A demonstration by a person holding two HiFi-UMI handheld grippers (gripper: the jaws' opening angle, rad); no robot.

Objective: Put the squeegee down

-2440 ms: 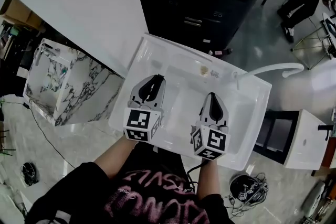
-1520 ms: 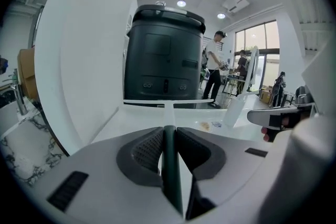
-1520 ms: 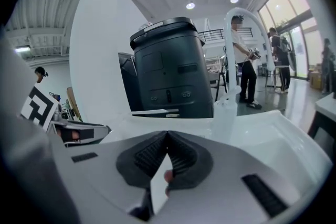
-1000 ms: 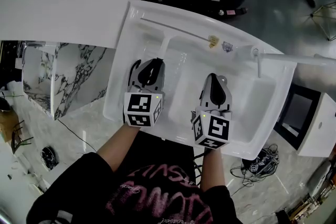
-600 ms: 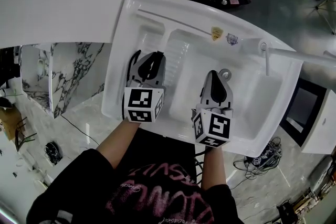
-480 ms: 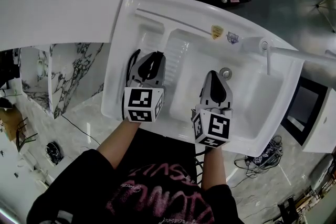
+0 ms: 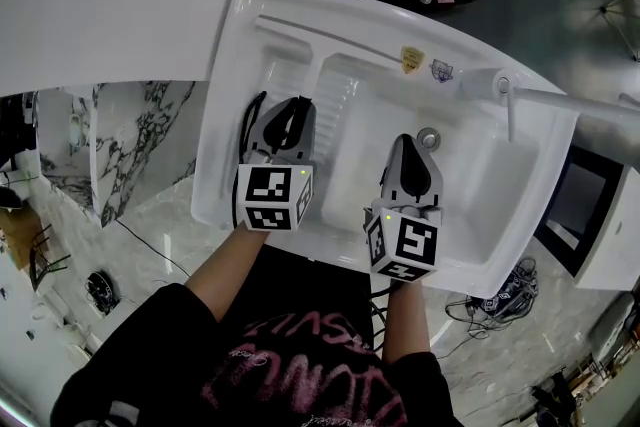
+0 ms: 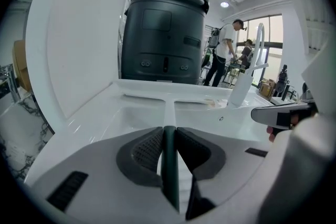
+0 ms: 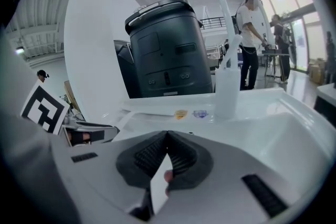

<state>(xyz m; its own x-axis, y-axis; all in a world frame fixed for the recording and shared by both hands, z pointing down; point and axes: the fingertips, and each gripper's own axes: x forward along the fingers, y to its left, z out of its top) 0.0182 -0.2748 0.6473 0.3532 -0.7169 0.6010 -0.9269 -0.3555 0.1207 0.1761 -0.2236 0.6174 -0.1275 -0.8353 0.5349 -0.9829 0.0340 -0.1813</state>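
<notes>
A white squeegee runs from my left gripper toward the back of the white sink. Its long blade lies along the sink's back ledge. A dark green part of it sits pinched between the left jaws, so that gripper is shut on it. In the head view the left gripper hovers over the sink's left side. To its right, my right gripper hangs over the basin, its jaws pressed together with nothing held.
A white faucet stands at the sink's back right, its spout reaching right. The drain lies just beyond the right gripper. Two small stickers mark the back ledge. A dark machine stands behind the sink, people beyond it.
Between 2.4 s and 0.6 s ago the head view shifted and the sink slid down the frame. Since then both grippers have held almost still, the left one still shut on the squeegee.
</notes>
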